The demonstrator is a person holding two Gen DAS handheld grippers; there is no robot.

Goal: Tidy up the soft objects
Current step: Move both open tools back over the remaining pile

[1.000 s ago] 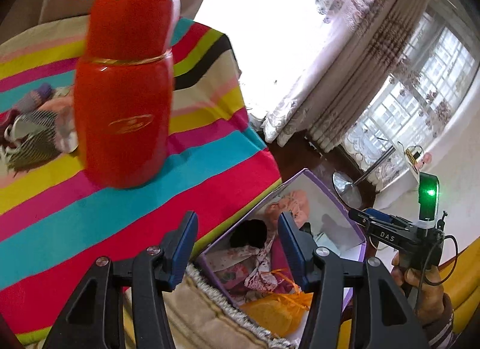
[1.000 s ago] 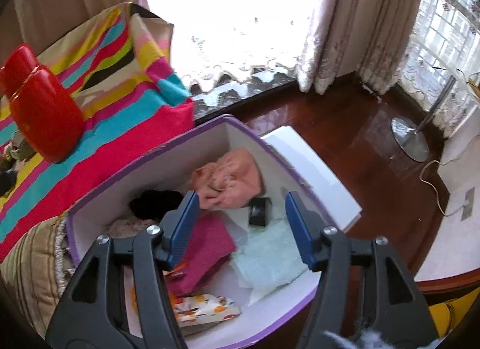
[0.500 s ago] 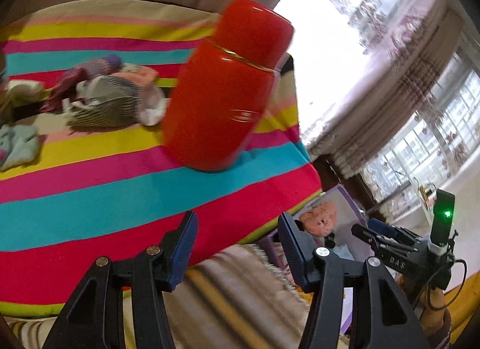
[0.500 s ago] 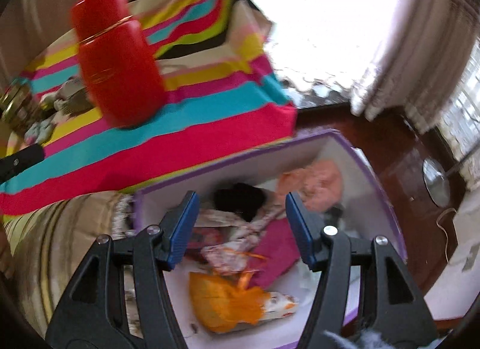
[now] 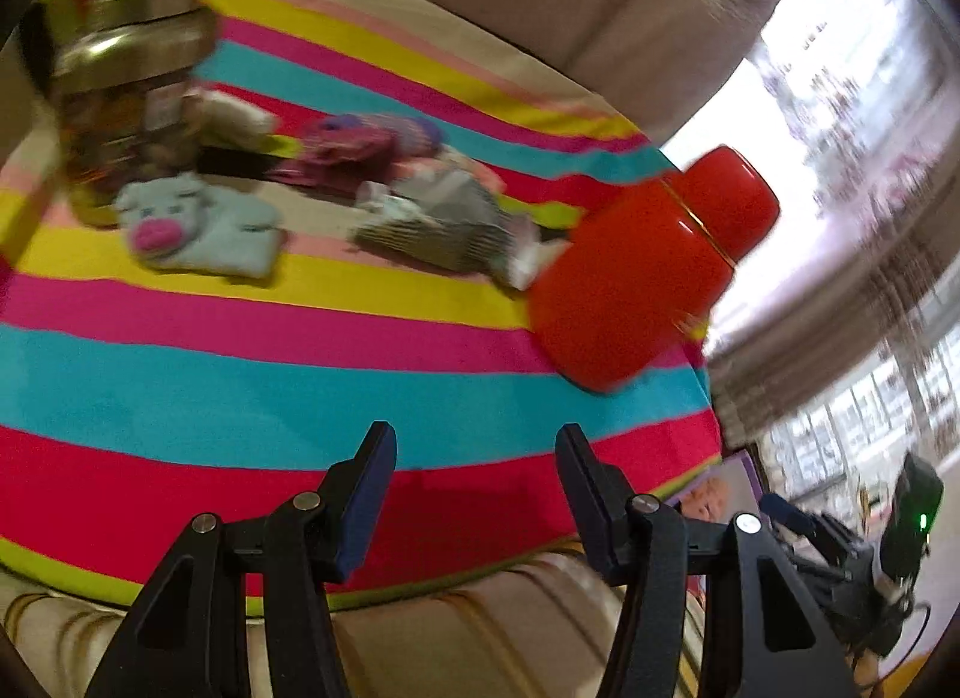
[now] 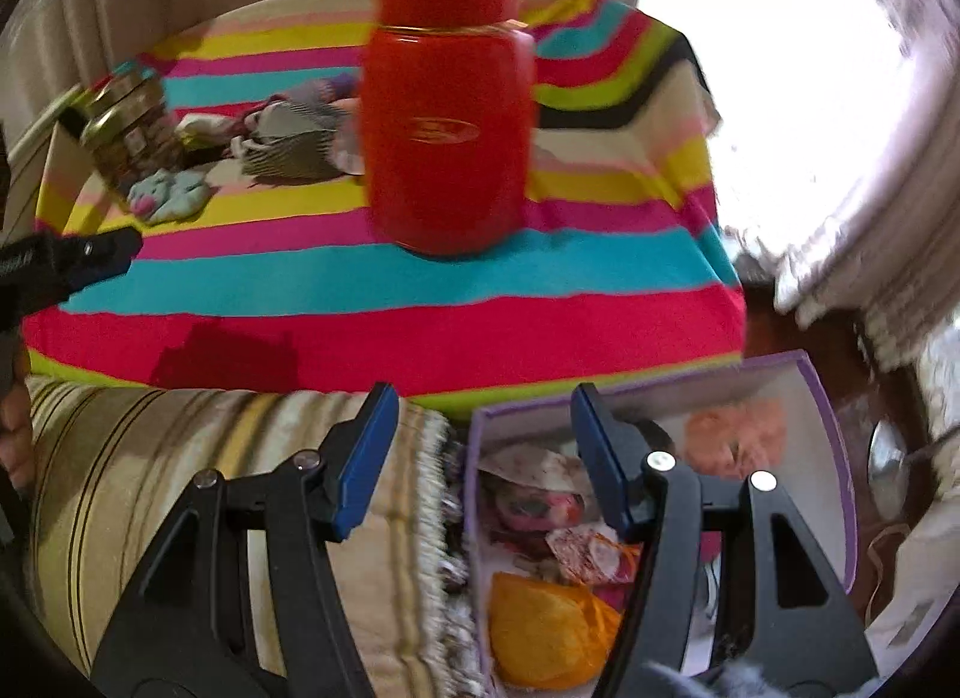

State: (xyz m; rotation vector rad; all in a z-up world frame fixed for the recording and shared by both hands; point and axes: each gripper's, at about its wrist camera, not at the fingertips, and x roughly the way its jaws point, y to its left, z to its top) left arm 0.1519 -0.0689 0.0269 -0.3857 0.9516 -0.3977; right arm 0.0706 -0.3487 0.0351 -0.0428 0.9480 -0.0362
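Observation:
Several soft items lie at the far side of the striped tablecloth [image 5: 240, 374]: a light blue pig-face sock [image 5: 198, 230], a purple and maroon bundle [image 5: 360, 149] and a grey striped sock [image 5: 444, 227]. They also show in the right wrist view, the pig sock [image 6: 168, 194] and the striped sock [image 6: 294, 149]. My left gripper [image 5: 474, 446] is open and empty over the table's near edge. My right gripper [image 6: 483, 404] is open and empty above the purple-rimmed box [image 6: 834, 458], which holds several soft things, among them a peach cloth [image 6: 738, 434] and an orange one [image 6: 546, 626].
A tall red canister [image 6: 447, 98] stands mid-table, also in the left wrist view [image 5: 648, 272]. A glass jar with a metal lid [image 5: 120, 92] stands at the far left. A striped cushion [image 6: 180, 488] lies below the table edge. Curtains and a bright window are to the right.
Both views have swung left, from the box toward the table. The soft pile and the jar have come into the left wrist view. Both grippers stay open and empty.

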